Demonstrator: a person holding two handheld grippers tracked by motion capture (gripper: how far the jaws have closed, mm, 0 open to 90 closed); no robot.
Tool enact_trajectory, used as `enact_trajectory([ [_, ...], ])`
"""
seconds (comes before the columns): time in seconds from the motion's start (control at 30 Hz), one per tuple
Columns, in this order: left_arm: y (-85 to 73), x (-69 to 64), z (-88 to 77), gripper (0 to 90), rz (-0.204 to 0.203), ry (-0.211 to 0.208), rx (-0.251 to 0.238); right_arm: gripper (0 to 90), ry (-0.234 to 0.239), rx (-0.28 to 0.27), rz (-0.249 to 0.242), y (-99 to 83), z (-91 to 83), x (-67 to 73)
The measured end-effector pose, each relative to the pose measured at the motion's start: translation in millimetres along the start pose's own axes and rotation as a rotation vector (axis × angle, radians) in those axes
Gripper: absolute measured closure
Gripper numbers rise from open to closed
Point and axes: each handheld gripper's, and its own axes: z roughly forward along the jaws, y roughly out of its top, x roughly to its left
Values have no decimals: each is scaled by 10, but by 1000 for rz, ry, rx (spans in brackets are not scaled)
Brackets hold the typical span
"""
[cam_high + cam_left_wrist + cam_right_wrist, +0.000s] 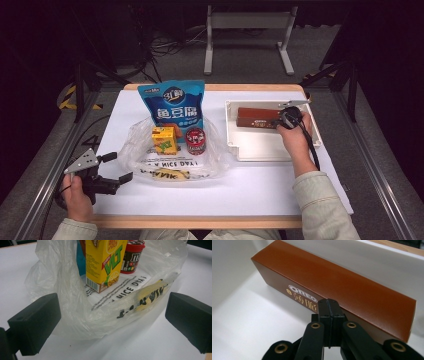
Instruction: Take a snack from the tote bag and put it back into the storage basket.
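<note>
Right hand-held gripper (pixel 329 305) is seen with its jaws pressed fully together, nothing held between them; its tips are set against, or just short of, the long side of the brown Oreo box (pixel 342 287), contact cannot be told. Seen from the high view, the same hand-held gripper (pixel 280 121) is held over the white tray (pixel 260 150) at the right of the desk (pixel 240 185). The Oreo box (pixel 255 117) is laid lengthwise along the tray's far wall, directly ahead of the jaw tips, with gold lettering on the side facing the jaws.

Left hand-held gripper (pixel 120 167) is held low at the desk's near left corner, jaws spread wide and empty. Just ahead of it a clear plastic bag (pixel 75 302) is spread on the desk, its near edge lying between the open jaws in the left gripper view, not pinched. Inside the bag a yellow VLT carton (pixel 103 265) is stood upright, with a red M&M's tub (pixel 132 256) beside it. A blue snack pouch (pixel 172 102) is stood behind them.
</note>
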Motion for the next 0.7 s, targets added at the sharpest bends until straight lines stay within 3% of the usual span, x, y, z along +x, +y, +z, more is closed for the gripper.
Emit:
enact_trajectory([
  [0.33,3,8,4,8,1,-2,1,900,-14,18,9,-15,92,-63],
  [0.7,10,19,16,8,-5,-2,-1,900,9,13,1,6,18,-24],
])
